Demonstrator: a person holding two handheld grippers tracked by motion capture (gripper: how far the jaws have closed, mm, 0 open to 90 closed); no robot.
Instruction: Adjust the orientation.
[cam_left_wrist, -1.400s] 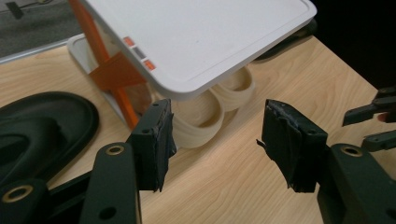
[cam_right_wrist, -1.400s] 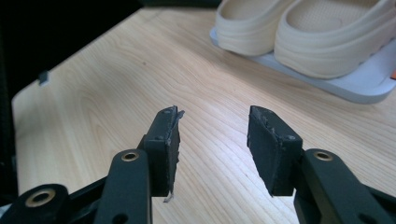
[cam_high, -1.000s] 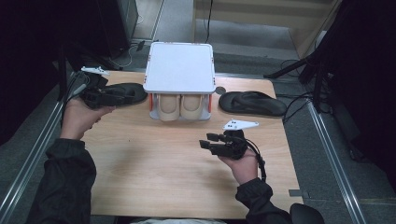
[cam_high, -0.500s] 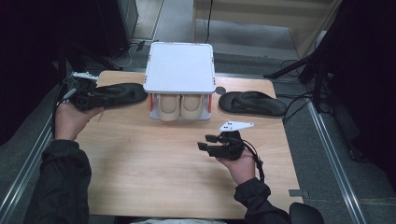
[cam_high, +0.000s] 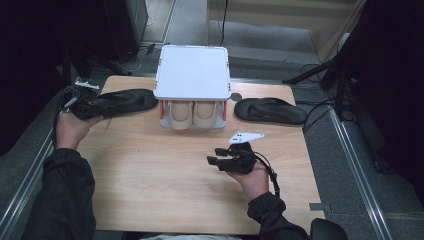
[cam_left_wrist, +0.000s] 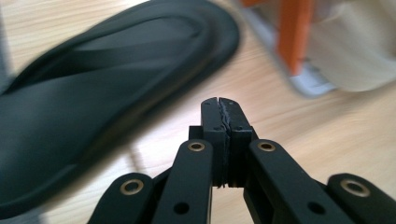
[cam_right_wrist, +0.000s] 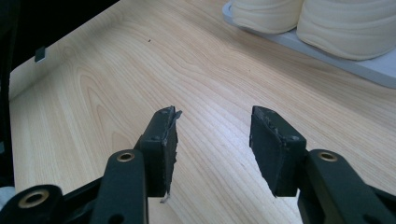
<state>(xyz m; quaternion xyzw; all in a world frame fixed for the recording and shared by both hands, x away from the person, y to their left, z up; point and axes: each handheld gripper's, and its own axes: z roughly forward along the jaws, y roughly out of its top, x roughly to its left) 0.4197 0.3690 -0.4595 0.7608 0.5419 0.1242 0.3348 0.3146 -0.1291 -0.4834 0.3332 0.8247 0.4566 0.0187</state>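
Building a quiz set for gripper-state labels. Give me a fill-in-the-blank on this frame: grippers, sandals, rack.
1. The left gripper has its jaws ____, with nothing between them.
2. The right gripper hangs ____ over bare table.
3. The beige shoes sit on the rack, ____ its white top.
4. A black sandal lies to each side of the ____.

Missing words: shut; open; under; rack

**Other stuff on the table**

At the back of the light wooden table (cam_high: 165, 200), a little rack with a flat white top (cam_high: 192, 72) and orange posts (cam_high: 161, 109). Tucked under that top, side by side and touching, two cream shoes (cam_high: 181, 114), toes toward the near edge. Just right of the rack, a black flip-flop (cam_high: 270, 111), lying flat. Beside the rack's back corner, a small dark round spot (cam_high: 235, 96). All around, grey floor (cam_high: 350, 165).
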